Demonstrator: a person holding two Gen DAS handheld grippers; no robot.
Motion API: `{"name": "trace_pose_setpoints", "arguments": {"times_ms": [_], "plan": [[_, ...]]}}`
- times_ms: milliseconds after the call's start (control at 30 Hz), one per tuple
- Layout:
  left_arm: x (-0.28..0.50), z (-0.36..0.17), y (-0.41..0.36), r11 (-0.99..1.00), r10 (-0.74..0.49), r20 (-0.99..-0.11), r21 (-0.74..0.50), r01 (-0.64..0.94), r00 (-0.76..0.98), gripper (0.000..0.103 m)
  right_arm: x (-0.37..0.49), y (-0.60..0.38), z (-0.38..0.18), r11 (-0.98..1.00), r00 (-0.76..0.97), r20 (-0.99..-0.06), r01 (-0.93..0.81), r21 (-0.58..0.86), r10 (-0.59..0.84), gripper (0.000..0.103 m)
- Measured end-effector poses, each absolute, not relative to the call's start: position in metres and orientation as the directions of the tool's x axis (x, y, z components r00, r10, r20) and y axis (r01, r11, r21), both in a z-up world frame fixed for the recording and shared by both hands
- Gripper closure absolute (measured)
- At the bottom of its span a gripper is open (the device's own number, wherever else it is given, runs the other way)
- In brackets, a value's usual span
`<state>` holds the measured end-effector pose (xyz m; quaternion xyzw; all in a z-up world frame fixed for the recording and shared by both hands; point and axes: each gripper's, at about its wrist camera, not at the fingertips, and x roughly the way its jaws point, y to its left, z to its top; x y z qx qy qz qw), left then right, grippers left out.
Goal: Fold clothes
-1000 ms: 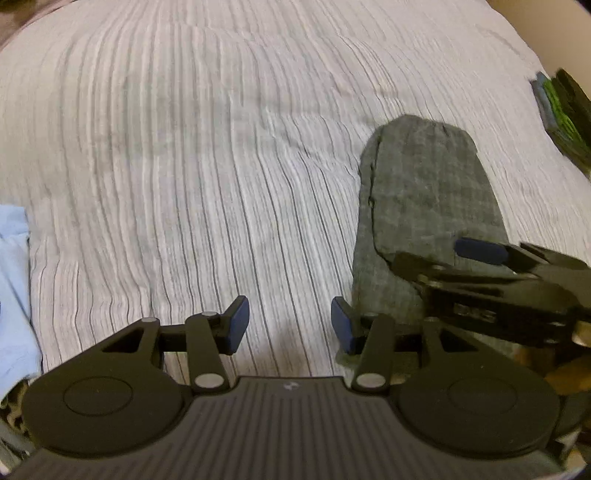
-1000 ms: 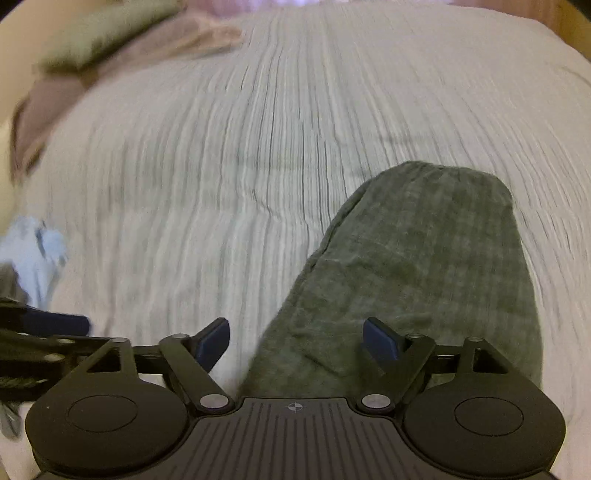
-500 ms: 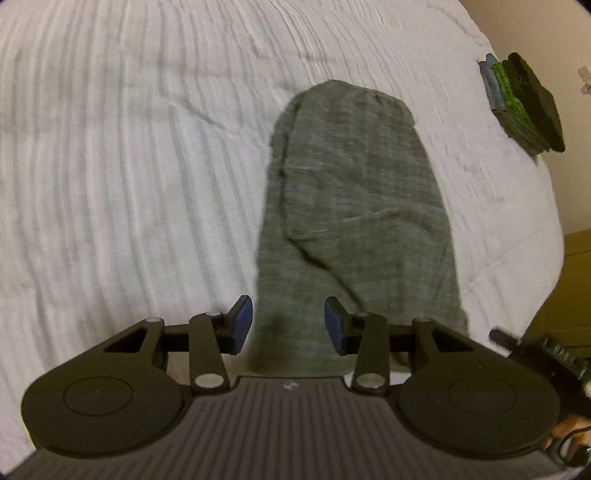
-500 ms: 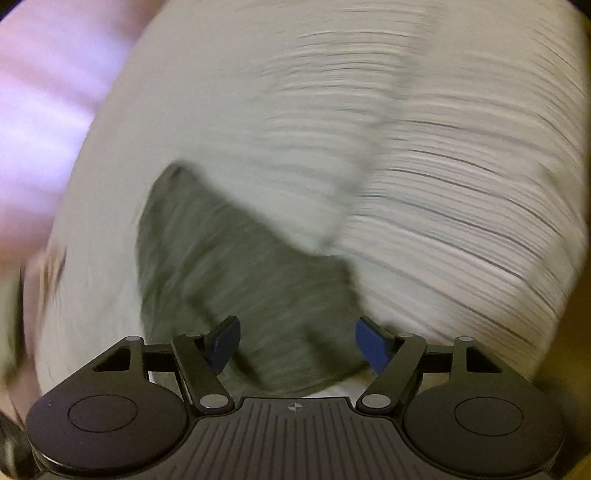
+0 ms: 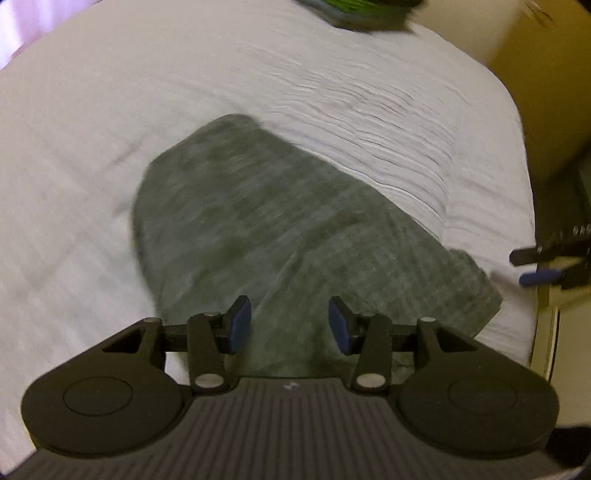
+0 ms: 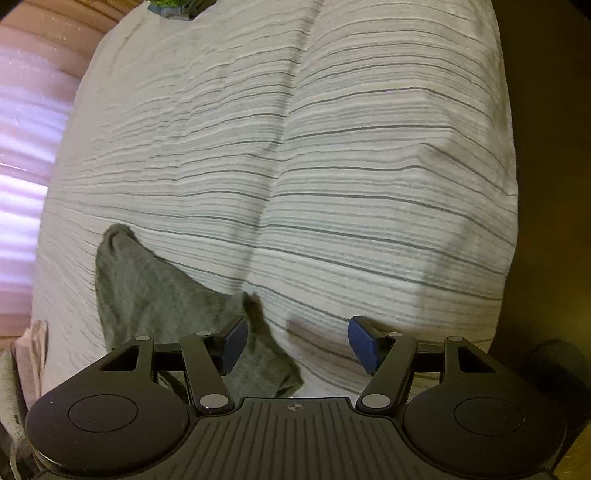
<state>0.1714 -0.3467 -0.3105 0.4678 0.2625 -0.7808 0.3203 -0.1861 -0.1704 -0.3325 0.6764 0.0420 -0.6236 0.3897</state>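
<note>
A grey garment [image 5: 280, 221], folded into a long strip, lies on the striped white bedspread [image 5: 110, 110]. My left gripper [image 5: 289, 325] hovers over its near end, jaws opening, with cloth under the gap but not pinched. In the left wrist view, my right gripper [image 5: 539, 273] pokes in at the right edge, beside the garment's far corner. In the right wrist view the garment [image 6: 155, 291] lies lower left, and one corner reaches under my right gripper [image 6: 300, 343]. Its jaws are closing and its pads touch nothing.
A stack of folded clothes [image 5: 362, 14] sits at the bed's far edge, also visible in the right wrist view [image 6: 173, 7]. The bed's edge runs close on the right, with wooden furniture [image 5: 546, 55] beyond. A pink curtain [image 6: 22, 147] hangs to the left.
Both views have rolled strongly. The left gripper slid from bare bedspread onto the garment's near end. The right gripper swung from over the garment's middle to its corner near the bed's edge.
</note>
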Motion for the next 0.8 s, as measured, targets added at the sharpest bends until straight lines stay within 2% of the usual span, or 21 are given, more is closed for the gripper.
{"name": "trace_pose_setpoints", "arguments": {"times_ms": [67,133,167,200,367,633,767,800], "plan": [[0.162,-0.321,-0.354,-0.687,-0.247,-0.907,-0.084,0.722,-0.340,0.059,-0.187,-0.168,-0.333,-0.694,0.221,-0.878,0.542,0.473,-0.425,0.038],[0.155,-0.331,-0.361,-0.710,-0.240,-0.913,-0.068,0.701,-0.331,0.073,-0.186,-0.167,-0.331,-0.695,0.224,-0.877,0.540,0.475,-0.425,0.038],[0.156,-0.331,-0.362,-0.712,-0.236,-0.909,-0.079,0.698,-0.344,0.094,-0.186,-0.167,-0.331,-0.696,0.226,-0.876,0.537,0.477,-0.427,0.038],[0.158,-0.331,-0.362,-0.711,-0.232,-0.904,-0.095,0.696,-0.360,0.103,-0.187,-0.167,-0.331,-0.696,0.228,-0.874,0.533,0.481,-0.429,0.038],[0.201,-0.311,-0.342,-0.673,-0.248,-0.866,-0.168,0.721,-0.434,0.103,-0.187,-0.163,-0.332,-0.685,0.265,-0.852,0.508,0.522,-0.452,0.038],[0.278,-0.323,-0.284,-0.428,-0.189,-0.921,-0.235,0.873,-0.340,0.096,-0.168,-0.167,-0.339,-0.654,0.310,-0.840,0.527,0.542,-0.446,0.039],[0.292,-0.327,-0.274,-0.224,-0.192,-0.893,-0.364,0.904,-0.407,0.084,-0.163,-0.169,-0.335,-0.626,0.311,-0.839,0.561,0.541,-0.446,0.039],[0.294,-0.328,-0.275,-0.161,-0.199,-0.877,-0.411,0.897,-0.437,0.077,-0.162,-0.170,-0.334,-0.623,0.312,-0.838,0.564,0.543,-0.448,0.039]]}}
